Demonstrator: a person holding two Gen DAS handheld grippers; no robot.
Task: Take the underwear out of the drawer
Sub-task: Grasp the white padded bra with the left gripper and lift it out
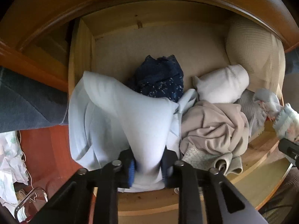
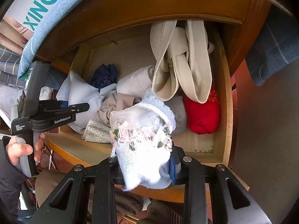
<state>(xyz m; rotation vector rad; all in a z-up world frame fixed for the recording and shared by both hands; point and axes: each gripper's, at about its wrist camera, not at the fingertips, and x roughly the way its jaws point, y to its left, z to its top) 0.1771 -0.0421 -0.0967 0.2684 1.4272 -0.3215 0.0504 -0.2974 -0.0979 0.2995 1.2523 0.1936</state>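
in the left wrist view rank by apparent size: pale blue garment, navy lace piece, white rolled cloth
1. pale blue garment, though nearest the camera, which inflates it
2. navy lace piece
3. white rolled cloth, close to the navy piece in size

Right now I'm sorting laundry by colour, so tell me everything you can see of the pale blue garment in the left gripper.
The pale blue garment looks like soft, smooth cloth, crumpled and draped in folds. It lies at the drawer's front left, one bunched part pinched in the left gripper. It overlaps the navy speckled piece and touches the beige cloth.
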